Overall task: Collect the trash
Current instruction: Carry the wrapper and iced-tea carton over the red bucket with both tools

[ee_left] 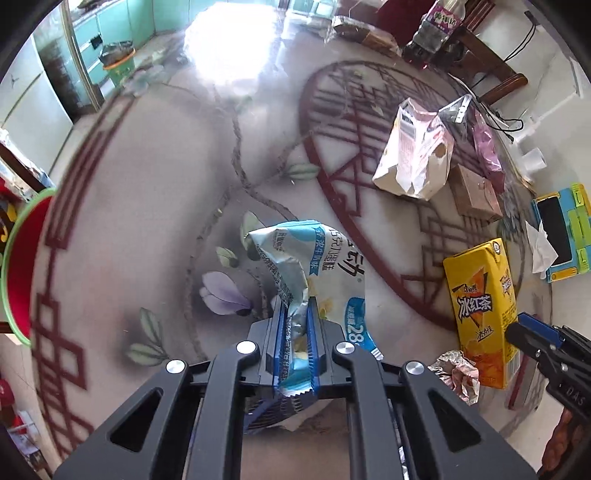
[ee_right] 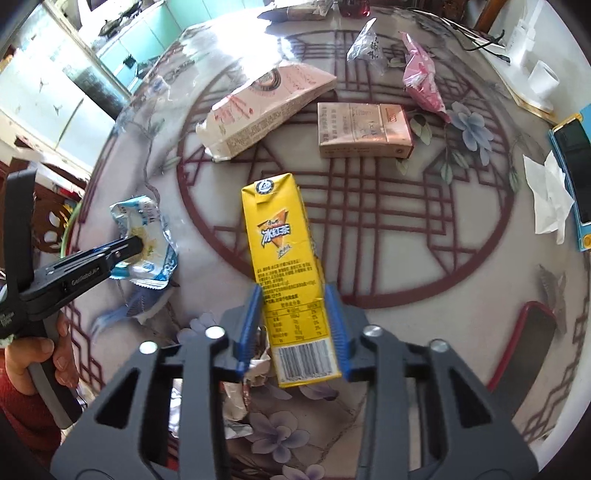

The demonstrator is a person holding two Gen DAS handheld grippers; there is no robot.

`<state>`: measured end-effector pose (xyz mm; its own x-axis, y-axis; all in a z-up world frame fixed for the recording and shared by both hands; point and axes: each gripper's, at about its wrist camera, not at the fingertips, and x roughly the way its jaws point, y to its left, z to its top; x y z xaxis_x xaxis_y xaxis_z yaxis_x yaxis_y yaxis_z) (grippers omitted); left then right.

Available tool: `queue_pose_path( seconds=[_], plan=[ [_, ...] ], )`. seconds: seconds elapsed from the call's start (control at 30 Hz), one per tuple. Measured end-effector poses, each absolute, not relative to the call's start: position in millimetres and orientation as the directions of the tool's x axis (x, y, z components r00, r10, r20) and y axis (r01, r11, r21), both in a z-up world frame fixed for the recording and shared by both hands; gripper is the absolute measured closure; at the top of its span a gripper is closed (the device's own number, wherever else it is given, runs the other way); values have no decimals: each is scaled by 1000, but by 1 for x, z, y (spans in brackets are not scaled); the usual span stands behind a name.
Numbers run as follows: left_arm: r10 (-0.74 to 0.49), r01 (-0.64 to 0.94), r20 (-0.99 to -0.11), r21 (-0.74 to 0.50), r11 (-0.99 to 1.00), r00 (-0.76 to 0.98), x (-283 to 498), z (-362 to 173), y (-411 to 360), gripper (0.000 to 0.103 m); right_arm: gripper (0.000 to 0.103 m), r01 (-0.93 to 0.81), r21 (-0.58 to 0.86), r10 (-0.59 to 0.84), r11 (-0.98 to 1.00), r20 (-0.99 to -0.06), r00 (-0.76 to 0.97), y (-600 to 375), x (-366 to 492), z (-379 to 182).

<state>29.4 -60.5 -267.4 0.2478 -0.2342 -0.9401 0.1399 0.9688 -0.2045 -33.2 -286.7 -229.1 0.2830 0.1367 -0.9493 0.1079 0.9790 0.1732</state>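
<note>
My left gripper [ee_left: 294,325] is shut on a blue-and-white snack wrapper [ee_left: 314,258] and holds it just above the table. The wrapper also shows in the right wrist view [ee_right: 146,236], pinched by the left gripper [ee_right: 136,245]. My right gripper [ee_right: 294,317] has its blue pads on both sides of a yellow iced-tea carton [ee_right: 286,266], which looks gripped. The carton stands at the right in the left wrist view [ee_left: 482,310], with the right gripper [ee_left: 524,332] beside it. A red bin with a green rim [ee_left: 22,266] is at the far left.
On the round patterned table [ee_right: 406,236] lie a pink-white carton [ee_right: 266,107], a brown box [ee_right: 364,129], a pink bag [ee_right: 421,83], a clear bag [ee_right: 365,46], crumpled foil [ee_right: 236,384], a tissue [ee_right: 548,195], a phone [ee_right: 532,350] and a plastic bottle [ee_left: 436,26].
</note>
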Motion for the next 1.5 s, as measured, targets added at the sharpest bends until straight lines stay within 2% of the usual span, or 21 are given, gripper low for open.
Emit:
queue_pose_path(
  seconds=[0.07,0.1,0.27,0.3,0.33,0.37,0.4,0.5,0.57,0.7,0.73,0.8,0.83,1.07,1.2,1.5],
  plan=[
    [-238,137,-935,-208,968,263,27,-259,-53,95,100,117,179,137,977,-943,302,-286,-33,-223],
    [-240,138,-933,-210,968,269,27,-256,-50,95,102,124,175,129,977,-941,312,-285,-33,-219],
    [-245,173,-927,-201,964,284,29,-244,-35,95,101,127,147,102,981,-947,306,-274,-28,-216],
    [-251,186,-924,-203,961,287,30,-243,-31,95,90,131,132,87,983,-948,306,-272,-26,-216],
    [-252,198,-924,-200,959,286,30,-242,-28,95,60,146,112,61,983,-947,315,-271,-25,-216],
    [-250,211,-926,-194,958,282,29,-240,-24,95,46,172,79,19,982,-945,327,-270,-25,-213],
    [-255,223,-925,-196,955,282,29,-237,-20,95,38,190,63,-6,980,-940,341,-270,-26,-211],
    [-260,228,-916,-195,954,306,30,-229,-3,95,38,204,7,-65,979,-935,349,-271,-19,-208],
    [-285,220,-909,-224,949,304,31,-225,9,95,32,204,-35,-97,978,-947,305,-274,-12,-216],
    [-285,222,-902,-220,950,323,34,-217,33,95,32,198,-74,-122,977,-962,243,-269,-7,-229],
    [-284,219,-899,-219,951,332,35,-215,40,95,37,198,-83,-130,977,-963,234,-267,-6,-232],
    [-272,218,-897,-205,954,349,38,-213,52,95,62,218,-85,-133,972,-967,216,-265,-6,-238],
    [-262,219,-897,-192,957,358,39,-212,59,95,66,234,-81,-132,969,-969,210,-264,-7,-239],
    [-228,172,-889,-172,970,397,51,-209,108,95,67,238,-88,-163,967,-934,318,-230,-7,-191],
    [-205,131,-883,-165,978,422,57,-207,136,95,67,185,-38,-113,982,-903,415,-190,1,-156],
    [-143,30,-882,-145,989,449,67,-209,201,95,67,-73,131,150,989,-871,468,-63,46,-138]
  ],
)
